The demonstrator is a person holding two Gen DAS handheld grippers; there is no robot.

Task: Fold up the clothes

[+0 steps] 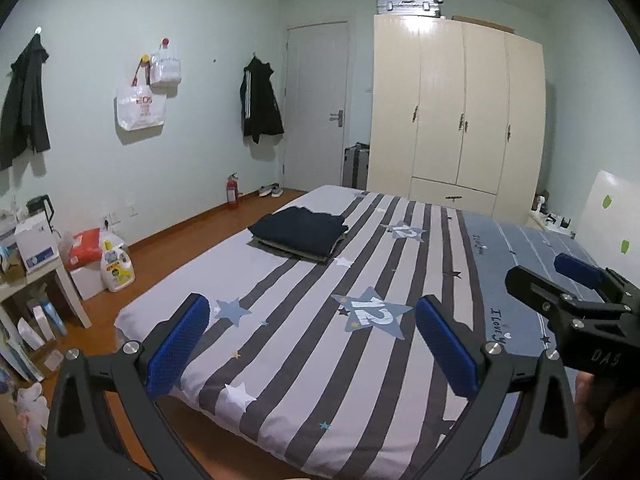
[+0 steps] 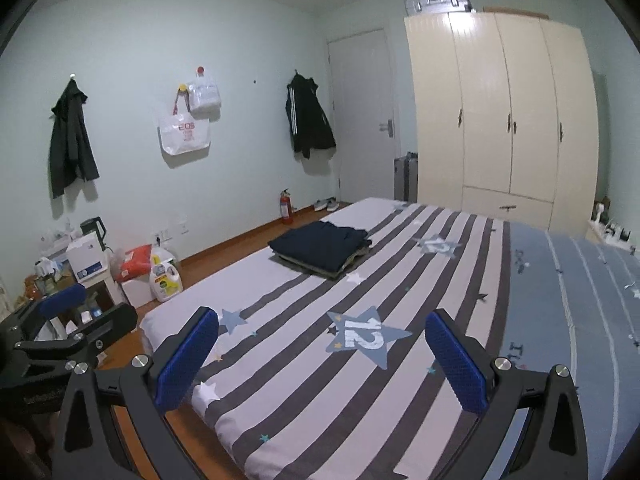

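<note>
A striped bed with star prints fills the lower frame. The folded clothes sit stacked mid-frame near its left edge. Both left tongs and right tongs gape wide, empty. A cream wardrobe stands upper right.

Navy clothes, grey-striped sheet
</note>
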